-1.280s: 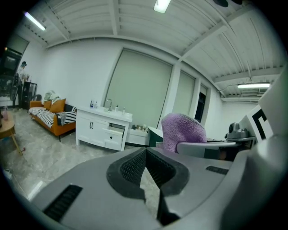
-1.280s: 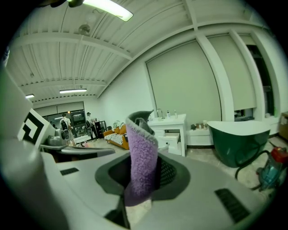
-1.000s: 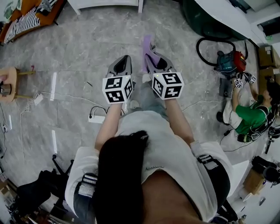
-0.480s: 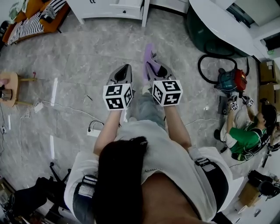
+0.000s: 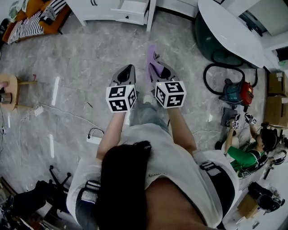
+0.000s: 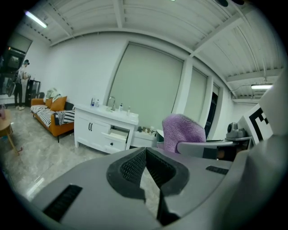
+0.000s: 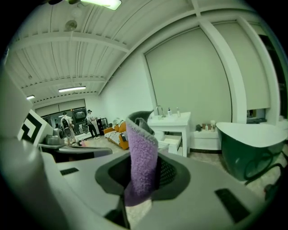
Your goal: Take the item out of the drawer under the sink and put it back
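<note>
A purple cloth (image 7: 141,148) stands folded between the jaws of my right gripper (image 7: 143,158), which is shut on it. In the head view the cloth (image 5: 151,50) sticks out ahead of that gripper (image 5: 156,62). My left gripper (image 5: 129,68) is carried beside it, to its left. Its pads meet at the tips with nothing between them (image 6: 146,149). Ahead stands the white sink cabinet (image 6: 96,126) with one drawer (image 6: 118,134) pulled open. The same drawer (image 5: 130,9) shows at the top of the head view, some way off across the floor.
A dark green bathtub (image 5: 229,31) with a white rim stands at the upper right. A vacuum cleaner (image 5: 236,92) and its hose lie right of my path. A person in green (image 5: 243,155) sits on the floor. A power strip (image 5: 93,139) with a cable lies left. An orange sofa (image 5: 40,18) stands far left.
Both grippers have been carried forward across the floor, the right one still holding the cloth. The sink cabinet and its open drawer have come into view at the top.
</note>
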`<state>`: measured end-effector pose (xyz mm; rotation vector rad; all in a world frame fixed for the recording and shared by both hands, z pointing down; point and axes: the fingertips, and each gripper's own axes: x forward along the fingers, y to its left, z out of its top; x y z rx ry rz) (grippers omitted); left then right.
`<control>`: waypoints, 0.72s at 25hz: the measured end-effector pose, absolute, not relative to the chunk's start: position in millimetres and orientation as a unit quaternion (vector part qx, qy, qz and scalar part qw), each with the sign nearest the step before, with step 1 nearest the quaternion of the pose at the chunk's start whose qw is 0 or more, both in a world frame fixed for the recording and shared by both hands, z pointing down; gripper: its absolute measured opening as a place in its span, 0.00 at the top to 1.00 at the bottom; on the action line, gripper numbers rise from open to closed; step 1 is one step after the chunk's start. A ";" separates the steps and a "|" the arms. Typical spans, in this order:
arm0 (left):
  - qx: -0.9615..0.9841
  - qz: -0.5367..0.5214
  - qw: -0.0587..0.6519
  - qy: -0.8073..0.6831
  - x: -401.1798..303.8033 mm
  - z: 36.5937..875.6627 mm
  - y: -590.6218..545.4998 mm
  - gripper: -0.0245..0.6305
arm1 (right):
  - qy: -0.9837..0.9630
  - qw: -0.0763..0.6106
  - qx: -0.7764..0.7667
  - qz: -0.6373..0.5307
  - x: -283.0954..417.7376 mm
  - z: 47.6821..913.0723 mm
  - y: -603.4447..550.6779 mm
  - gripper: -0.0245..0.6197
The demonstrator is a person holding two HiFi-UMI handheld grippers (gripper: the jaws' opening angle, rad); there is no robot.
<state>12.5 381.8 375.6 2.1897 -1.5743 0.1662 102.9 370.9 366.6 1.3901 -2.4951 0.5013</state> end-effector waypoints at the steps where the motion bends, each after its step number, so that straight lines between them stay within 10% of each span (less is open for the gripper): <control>1: 0.789 0.061 0.219 -0.571 14.6 374.9 374.2 0.96 | -0.856 0.122 0.474 0.170 104.4 365.6 363.4 0.80; 18: 0.782 0.050 0.211 -0.584 56.8 356.9 274.9 0.96 | -0.873 0.113 0.447 0.158 132.2 352.2 264.7 0.80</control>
